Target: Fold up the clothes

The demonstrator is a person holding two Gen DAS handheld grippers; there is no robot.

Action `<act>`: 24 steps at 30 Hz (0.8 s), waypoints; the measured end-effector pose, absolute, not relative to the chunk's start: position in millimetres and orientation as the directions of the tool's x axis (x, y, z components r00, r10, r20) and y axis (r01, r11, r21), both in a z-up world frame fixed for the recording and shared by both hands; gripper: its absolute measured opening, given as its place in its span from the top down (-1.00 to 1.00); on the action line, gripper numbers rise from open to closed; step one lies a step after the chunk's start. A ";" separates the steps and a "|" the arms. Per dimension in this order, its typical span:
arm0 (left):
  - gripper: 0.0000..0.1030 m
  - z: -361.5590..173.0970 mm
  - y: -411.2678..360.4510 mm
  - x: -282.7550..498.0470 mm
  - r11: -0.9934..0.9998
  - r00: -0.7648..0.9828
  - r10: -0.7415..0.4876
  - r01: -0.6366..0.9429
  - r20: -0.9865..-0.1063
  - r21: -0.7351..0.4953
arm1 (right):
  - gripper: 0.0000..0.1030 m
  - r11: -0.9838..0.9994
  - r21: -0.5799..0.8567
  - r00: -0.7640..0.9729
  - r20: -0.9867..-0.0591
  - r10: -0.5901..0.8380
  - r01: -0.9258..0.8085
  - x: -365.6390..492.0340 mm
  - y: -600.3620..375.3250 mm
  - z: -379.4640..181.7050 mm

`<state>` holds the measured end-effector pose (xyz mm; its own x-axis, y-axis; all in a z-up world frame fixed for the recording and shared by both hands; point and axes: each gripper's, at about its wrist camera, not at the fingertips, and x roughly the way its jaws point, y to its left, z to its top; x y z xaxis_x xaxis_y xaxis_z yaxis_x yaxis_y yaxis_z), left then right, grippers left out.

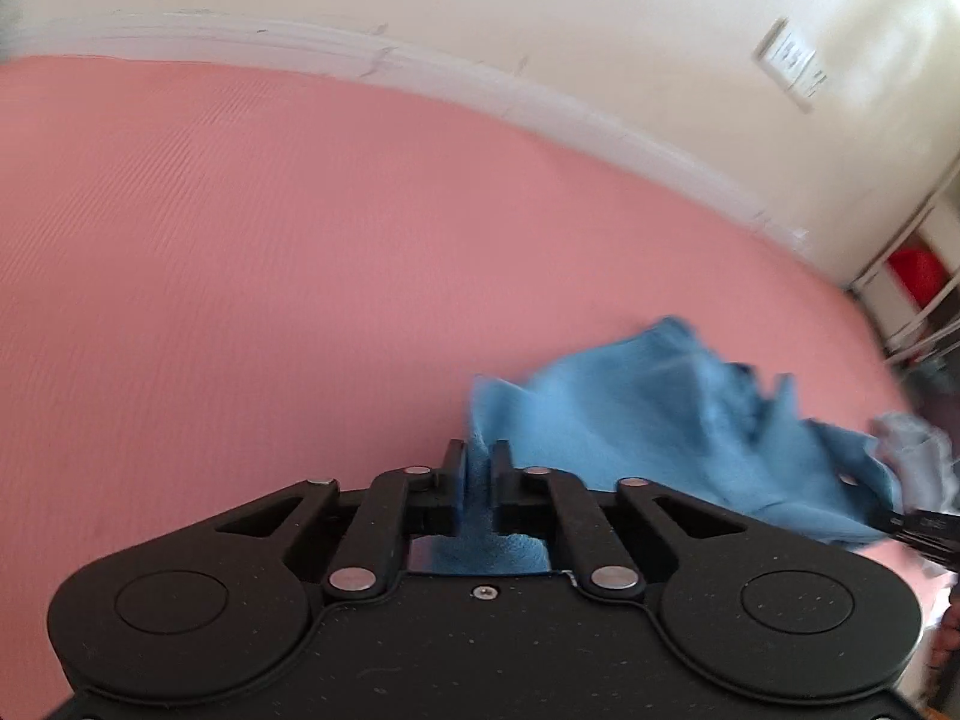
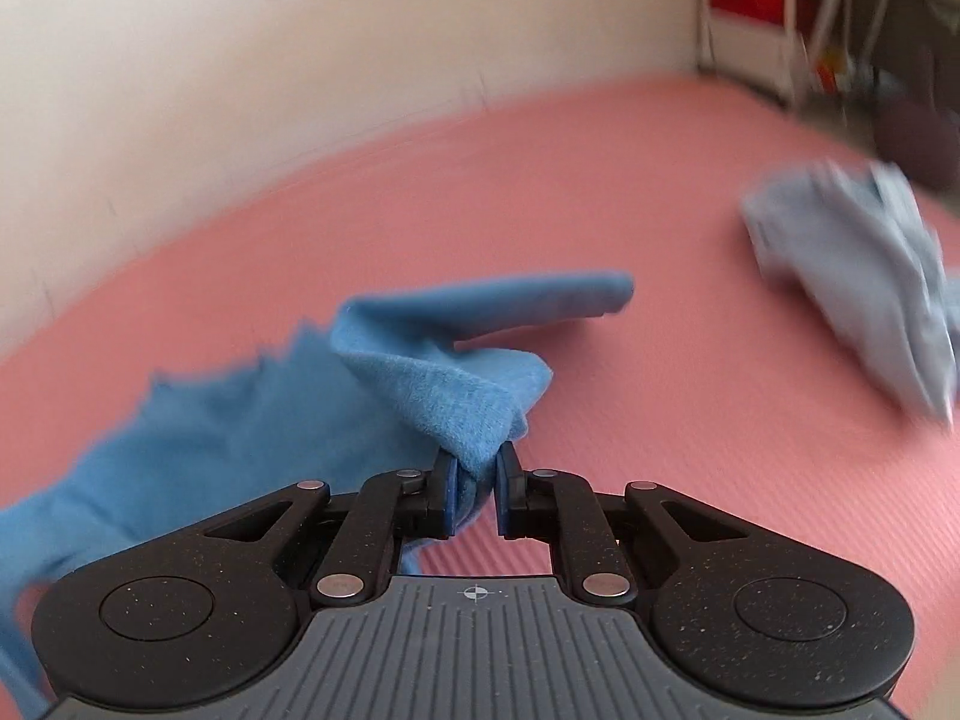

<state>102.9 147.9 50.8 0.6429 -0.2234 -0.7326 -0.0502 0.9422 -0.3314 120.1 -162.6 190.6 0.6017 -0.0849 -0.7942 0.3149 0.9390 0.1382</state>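
A plain mid-blue cloth [image 2: 252, 420] sits between the black left gripper [image 1: 478, 468] and black right gripper [image 2: 478, 474], over a finely ribbed pink mat [image 1: 240, 276], with a pale grey-blue garment [image 2: 864, 282] ahead-right of the right tongs.

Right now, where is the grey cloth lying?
In the right wrist view the grey cloth lies crumpled on the pink mat at far right, apart from the blue cloth, near the shelf corner.

I am working in a home room: a pink ribbed floor mat [image 1: 240, 240] meets a cream wall [image 1: 540, 12] with a white skirting board [image 1: 420, 69], a wall socket plate [image 1: 791, 60], and a white shelving unit [image 2: 750, 18] in the corner.
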 end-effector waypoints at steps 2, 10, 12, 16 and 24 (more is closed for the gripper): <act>0.93 47.7 157.1 99.8 0.953 0.623 -0.197 -0.060 -0.757 -0.297 | 0.81 0.933 0.132 0.560 -0.824 -0.085 0.335 112.9 -162.8 178.1; 0.85 53.3 157.9 110.1 0.937 0.627 -0.259 -0.022 -0.735 -0.349 | 0.72 0.921 0.170 0.632 -0.768 -0.100 0.352 105.4 -163.4 202.6; 0.60 56.7 148.3 114.6 0.939 0.625 -0.272 0.005 -0.732 -0.345 | 0.55 0.930 0.137 0.662 -0.738 -0.134 0.341 106.2 -158.9 216.5; 0.26 59.6 134.3 116.1 0.934 0.601 -0.315 0.060 -0.735 -0.351 | 0.18 0.957 0.083 0.695 -0.706 -0.141 0.278 118.4 -153.0 230.8; 0.00 56.3 112.9 111.2 0.941 0.543 -0.333 0.145 -0.771 -0.305 | 0.12 0.960 0.058 0.626 -0.769 -0.132 0.274 153.4 -153.2 203.4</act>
